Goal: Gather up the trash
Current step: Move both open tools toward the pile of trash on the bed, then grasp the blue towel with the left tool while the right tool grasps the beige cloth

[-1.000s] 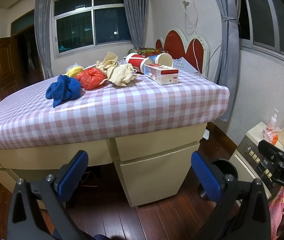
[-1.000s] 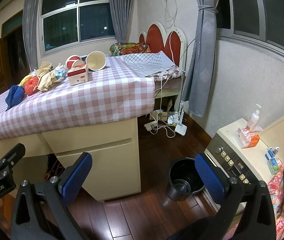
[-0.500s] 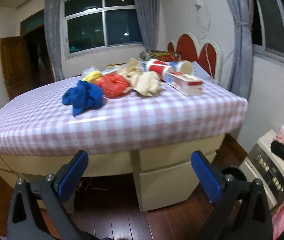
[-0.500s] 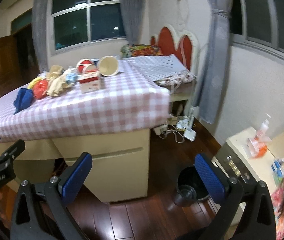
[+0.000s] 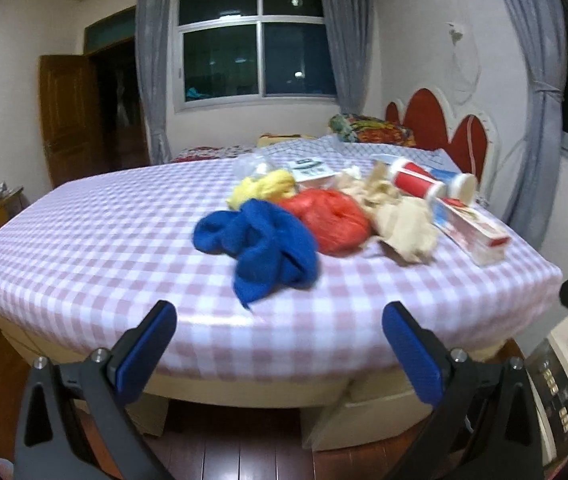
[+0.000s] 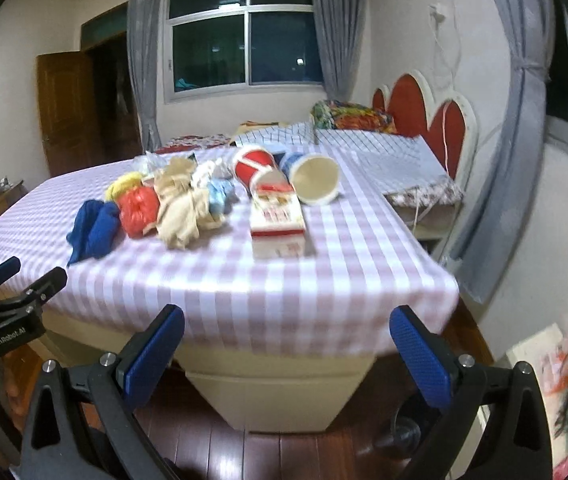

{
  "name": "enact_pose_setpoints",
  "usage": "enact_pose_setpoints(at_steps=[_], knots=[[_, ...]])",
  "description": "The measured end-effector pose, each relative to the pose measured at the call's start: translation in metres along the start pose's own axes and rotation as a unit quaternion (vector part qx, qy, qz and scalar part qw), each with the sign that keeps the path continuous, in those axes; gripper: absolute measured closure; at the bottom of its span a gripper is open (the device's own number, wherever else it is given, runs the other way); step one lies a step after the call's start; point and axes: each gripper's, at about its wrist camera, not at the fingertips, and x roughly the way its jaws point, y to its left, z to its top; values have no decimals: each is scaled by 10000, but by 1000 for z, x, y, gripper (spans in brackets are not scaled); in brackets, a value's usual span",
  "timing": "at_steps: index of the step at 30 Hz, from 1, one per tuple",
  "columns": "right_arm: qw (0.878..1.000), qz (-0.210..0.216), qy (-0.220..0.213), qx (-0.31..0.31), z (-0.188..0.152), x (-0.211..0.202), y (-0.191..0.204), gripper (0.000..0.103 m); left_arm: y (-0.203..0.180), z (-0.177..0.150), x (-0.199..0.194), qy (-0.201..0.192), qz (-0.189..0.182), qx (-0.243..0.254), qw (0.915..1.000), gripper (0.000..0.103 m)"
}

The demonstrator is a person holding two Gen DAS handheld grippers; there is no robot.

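Note:
Trash lies in a row on the pink checked table (image 5: 104, 248) (image 6: 323, 288): a blue crumpled wad (image 5: 262, 246) (image 6: 94, 230), a red wad (image 5: 329, 220) (image 6: 138, 210), a yellow wad (image 5: 262, 190), beige crumpled paper (image 5: 401, 226) (image 6: 182, 212), a red-and-white box (image 5: 469, 232) (image 6: 278, 220), and two paper cups on their sides (image 5: 415, 182) (image 6: 317, 178). My left gripper (image 5: 280, 354) is open and empty before the table's near edge, facing the blue wad. My right gripper (image 6: 287, 354) is open and empty before the edge, below the box.
A white appliance with buttons (image 5: 559, 384) stands at the right on the wooden floor. A bed with a red headboard (image 6: 415, 108) lies behind the table. A dark bin (image 6: 403, 428) sits on the floor behind my right gripper. The left gripper shows at the left of the right wrist view (image 6: 12, 296).
Both grippers have risen and moved toward the table, so the tabletop and trash now look larger and are seen from above. Both stay open.

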Motion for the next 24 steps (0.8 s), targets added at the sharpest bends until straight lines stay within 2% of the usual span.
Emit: enact_pose_setpoints(at_steps=[3,8,12,15,16,20,24], knots=[[9998,-8,-85,-156,15,14,10,0,14,6,19,80,40,-225,9997,0],[9999,-26,1,-151,34,47,16,2,21,15,38,96,143,-235,9996,0],[9989,302,-82,-336,51,63,39,7,24,22,51,101,171,-234,9995,0],[9970,614,-17,-467,60,80,59,15,27,25,60,128,179,-245,9995,0],[9963,671,34,-528,62,90,66,21,28,27,65,150,166,-261,9994,1],[9947,763,310,-608,64,124,79,31,32,31,78,239,56,-306,9992,9],[9939,791,537,-557,66,150,81,33,30,33,87,343,-98,-290,9989,14]])
